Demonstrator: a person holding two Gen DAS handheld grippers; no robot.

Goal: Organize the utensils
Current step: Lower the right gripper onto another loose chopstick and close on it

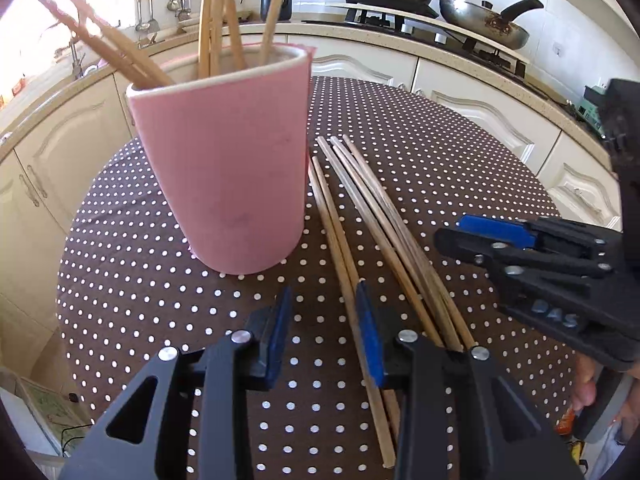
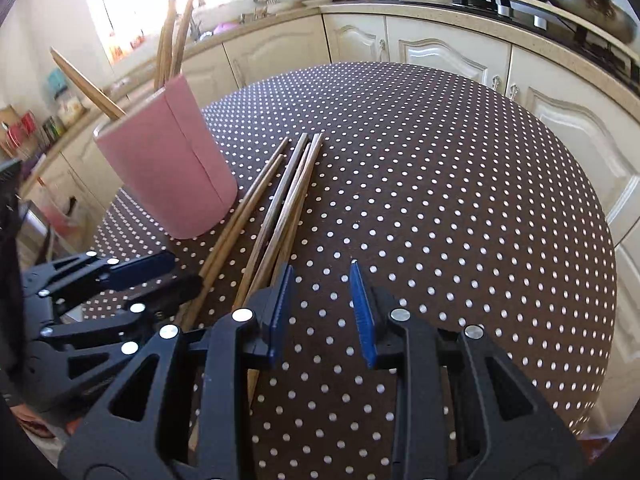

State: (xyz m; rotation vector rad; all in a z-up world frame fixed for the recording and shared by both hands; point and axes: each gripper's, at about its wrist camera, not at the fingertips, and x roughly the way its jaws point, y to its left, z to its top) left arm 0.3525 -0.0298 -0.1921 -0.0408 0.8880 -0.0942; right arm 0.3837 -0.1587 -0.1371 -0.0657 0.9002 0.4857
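At the left of the polka-dot table (image 1: 160, 280) a pink cup (image 1: 224, 168) is seen standing upright, with several chopsticks already in it (image 1: 218, 20) leaning out over its rim, so part of the sorting can be judged done. Just to the right of the cup, and close against its base, a bundle of loose chopsticks (image 1: 360, 208) is left lying flat on the cloth, fanned slightly at the far ends; at least six can be counted, though the near ends are hidden under the tools and the exact number cannot be told. These are what remains to be moved into the cup. The left gripper (image 1: 326, 332) is held low over the near ends of the bundle, its jaws narrowed to a modest gap; one chopstick is seen running along its right pad (image 1: 370, 336), but whether it lies between the jaws or beneath them cannot be told for certain, and no firm grip is shown. Further right, the right gripper (image 2: 322, 308) is held just beside the bundle, jaws likewise part-way apart, with only bare cloth between them and nothing carried.
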